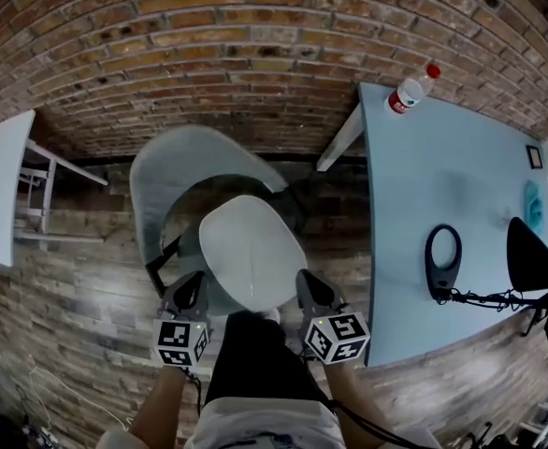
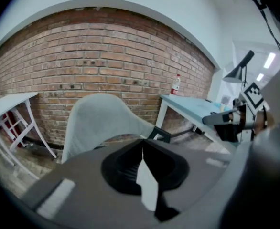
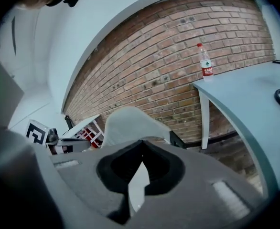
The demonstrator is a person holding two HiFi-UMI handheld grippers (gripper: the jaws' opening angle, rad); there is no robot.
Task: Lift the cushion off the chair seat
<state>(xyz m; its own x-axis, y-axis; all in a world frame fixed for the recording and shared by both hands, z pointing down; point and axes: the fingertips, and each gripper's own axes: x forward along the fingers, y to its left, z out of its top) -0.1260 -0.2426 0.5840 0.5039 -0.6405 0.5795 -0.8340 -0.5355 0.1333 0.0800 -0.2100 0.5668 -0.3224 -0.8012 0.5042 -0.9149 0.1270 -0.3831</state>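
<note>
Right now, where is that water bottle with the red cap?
In the head view the water bottle stands at the upper right, on the far corner of the pale blue table, by the brick wall, right of the chair.

Pale grey moulded plastic chair back (image 1: 157,171) wraps seat's far and left edges; near edge open. Light-blue rectangular table (image 1: 442,157) stands near on right, narrow gap. Wood-plank floor (image 1: 78,279) free left.

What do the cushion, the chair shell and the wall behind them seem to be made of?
Cushion: probably fabric over padding; matt, pale, with a soft rounded edge.
Chair shell: likely moulded plastic; smooth, pale grey, one curved piece.
Wall: brick, rough and matt; red-brown courses with mortar joints show.
</note>
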